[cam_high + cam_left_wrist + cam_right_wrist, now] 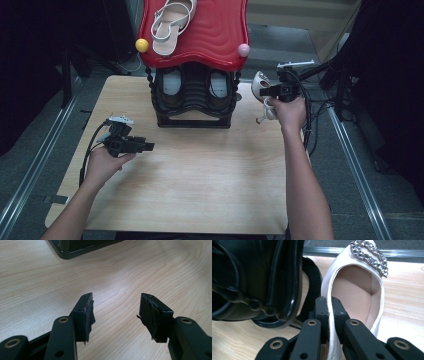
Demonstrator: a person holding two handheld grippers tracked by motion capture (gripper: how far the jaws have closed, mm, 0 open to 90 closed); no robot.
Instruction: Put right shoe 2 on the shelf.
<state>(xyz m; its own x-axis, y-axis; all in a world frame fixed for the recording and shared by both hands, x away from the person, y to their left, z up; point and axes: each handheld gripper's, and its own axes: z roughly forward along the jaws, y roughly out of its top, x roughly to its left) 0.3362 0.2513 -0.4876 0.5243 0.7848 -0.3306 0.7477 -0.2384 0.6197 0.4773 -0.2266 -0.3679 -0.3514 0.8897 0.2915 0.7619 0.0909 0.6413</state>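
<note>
High view: right gripper (262, 92) clamped on side wall of white sandal (258, 84), just right of black shoe rack (194, 116) at worktop (200, 190) far edge. Matching sandal (170, 22) lies on rack's red top tier (220, 35). Left gripper (149, 146) hovers over worktop, jaws wide apart, empty.

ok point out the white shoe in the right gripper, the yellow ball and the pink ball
white shoe (359, 290), right gripper view, on its insole
yellow ball (142, 45), high view, on its middle
pink ball (243, 50), high view, on its middle
</note>
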